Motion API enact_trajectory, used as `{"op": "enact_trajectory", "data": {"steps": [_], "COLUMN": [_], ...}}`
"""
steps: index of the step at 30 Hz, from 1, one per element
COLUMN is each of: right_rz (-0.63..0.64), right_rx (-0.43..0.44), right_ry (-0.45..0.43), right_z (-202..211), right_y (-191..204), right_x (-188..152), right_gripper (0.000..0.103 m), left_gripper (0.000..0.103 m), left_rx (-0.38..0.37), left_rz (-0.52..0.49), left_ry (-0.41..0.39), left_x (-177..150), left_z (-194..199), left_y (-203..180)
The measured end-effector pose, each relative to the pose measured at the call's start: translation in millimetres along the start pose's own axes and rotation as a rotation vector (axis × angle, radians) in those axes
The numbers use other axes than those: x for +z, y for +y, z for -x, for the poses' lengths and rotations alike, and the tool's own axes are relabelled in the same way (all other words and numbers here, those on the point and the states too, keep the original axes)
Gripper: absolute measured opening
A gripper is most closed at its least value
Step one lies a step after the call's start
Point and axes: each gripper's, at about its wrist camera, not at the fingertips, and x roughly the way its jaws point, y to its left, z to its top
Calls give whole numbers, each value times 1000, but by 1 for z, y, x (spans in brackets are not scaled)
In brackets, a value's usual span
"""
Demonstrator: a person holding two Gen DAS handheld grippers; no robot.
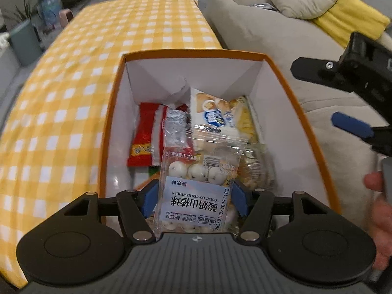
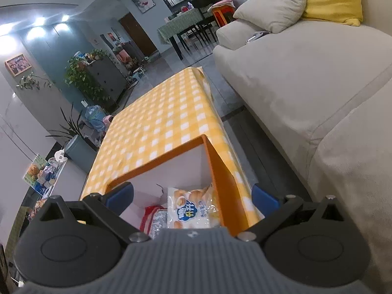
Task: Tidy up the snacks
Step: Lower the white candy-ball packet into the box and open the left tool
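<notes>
A clear packet of yogurt-coated hawthorn balls [image 1: 196, 183] hangs over the open orange box [image 1: 196, 54], between the blue pads of my left gripper [image 1: 194, 197], which is shut on its two side edges. Inside the white-lined box lie a red snack packet [image 1: 144, 137], a white pastry packet with a blue logo [image 1: 213, 114] and other clear wrappers. My right gripper [image 1: 316, 93] hovers open and empty beyond the box's right wall. In its own view the right gripper [image 2: 193, 196] looks over the box rim [image 2: 156, 161] at the pastry packet [image 2: 188, 210].
The box stands at the near right end of a table with a yellow checked cloth [image 1: 73, 103]. A beige sofa [image 1: 269, 36] with grey and yellow cushions runs close along the right. A person's hand [image 1: 374, 181] holds the right gripper. Plants and a water jug stand at far left.
</notes>
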Motion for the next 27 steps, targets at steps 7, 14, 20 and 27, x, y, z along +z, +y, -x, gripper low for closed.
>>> {"op": "enact_trajectory", "data": {"steps": [7,14,20,27], "right_rz": [-35,-40,-15,124], "right_rx": [12,-15,-72,-202], "right_ry": [12,15,71,288], "right_z": [1,4,34,74], "right_y": [-7,-8,4,37], "right_x": [1,1,-5,-43], "right_gripper": [100,100,100,100], "left_gripper": [87,90,90,91], "left_rx": [-17,32,62,106], "left_rz": [16,-13,-58,-99], "left_ry": [22,-29,-93,-99], "left_x": [1,-1,-14,-41], "left_z": [4,35,80,119], "left_y": [4,5,19,34]}}
